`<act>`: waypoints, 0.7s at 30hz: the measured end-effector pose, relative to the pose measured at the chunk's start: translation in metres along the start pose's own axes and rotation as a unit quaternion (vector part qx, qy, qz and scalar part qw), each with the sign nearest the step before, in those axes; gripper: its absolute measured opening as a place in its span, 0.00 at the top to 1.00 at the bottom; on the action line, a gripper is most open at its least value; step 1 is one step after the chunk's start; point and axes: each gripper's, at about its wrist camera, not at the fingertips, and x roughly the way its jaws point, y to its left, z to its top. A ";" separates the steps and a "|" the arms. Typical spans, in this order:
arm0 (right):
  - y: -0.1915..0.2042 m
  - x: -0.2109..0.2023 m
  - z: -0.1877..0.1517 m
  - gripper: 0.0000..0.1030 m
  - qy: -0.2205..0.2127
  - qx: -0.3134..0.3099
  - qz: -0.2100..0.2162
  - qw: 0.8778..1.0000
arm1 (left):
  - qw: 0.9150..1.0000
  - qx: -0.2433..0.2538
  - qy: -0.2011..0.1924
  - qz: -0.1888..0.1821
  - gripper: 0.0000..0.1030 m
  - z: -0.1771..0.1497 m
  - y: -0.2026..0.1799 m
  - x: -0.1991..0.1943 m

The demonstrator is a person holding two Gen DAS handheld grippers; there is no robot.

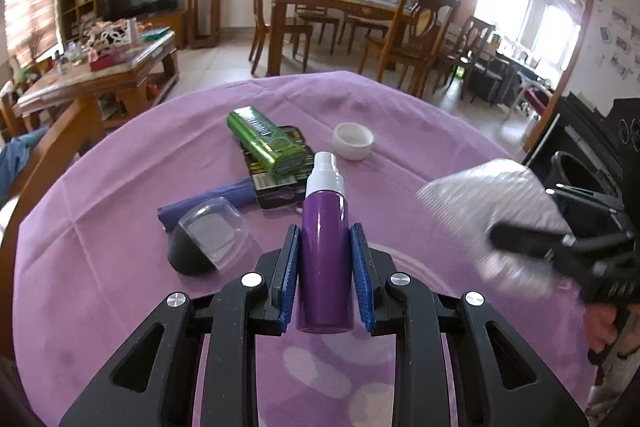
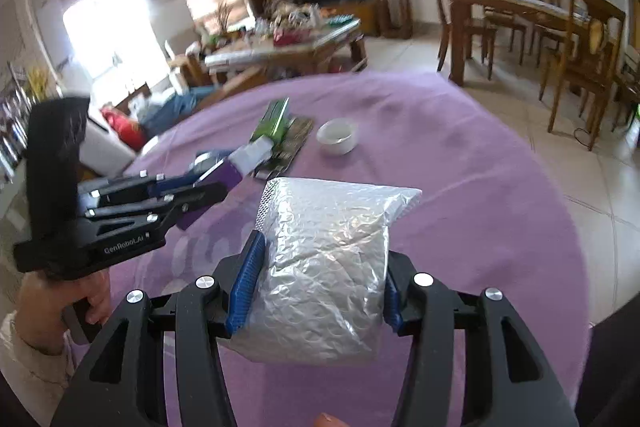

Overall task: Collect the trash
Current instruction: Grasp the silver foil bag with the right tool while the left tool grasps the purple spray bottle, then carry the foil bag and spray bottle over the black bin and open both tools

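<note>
Left tongs (image 1: 325, 267) pinching a purple spray bottle (image 1: 323, 247) upright, lifted above the purple-clothed counter (image 1: 120, 307); right tongs (image 2: 316, 287) clamped on a silver bubble-wrap bag (image 2: 328, 267), raised near the counter's right edge. Ahead near the middle: green box (image 1: 264, 147) across a dark pack (image 1: 280, 179), white cup (image 1: 353, 141) just beside, clear lid (image 1: 214, 235) left. Bare cloth along near and far edges.

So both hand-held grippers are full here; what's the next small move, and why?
Probably carry the bubble-wrap bag in the right hand-held gripper off the table's right edge: a dark bin-like opening shows there, and the left hand-held gripper is shut on the purple spray bottle.
</note>
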 end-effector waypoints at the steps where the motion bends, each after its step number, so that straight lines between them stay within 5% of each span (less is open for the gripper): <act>1: -0.004 -0.006 -0.001 0.51 -0.008 0.006 0.003 1.000 | 1.000 -0.003 -0.005 -0.007 0.75 -0.001 -0.003 -0.003; 12: -0.050 -0.090 -0.010 0.51 -0.111 0.050 -0.001 0.993 | 0.995 0.003 -0.075 -0.069 0.75 0.006 -0.063 -0.042; 21: -0.113 -0.164 -0.031 0.50 -0.181 0.099 -0.053 0.977 | 0.984 0.056 -0.093 -0.142 0.75 0.025 -0.169 -0.039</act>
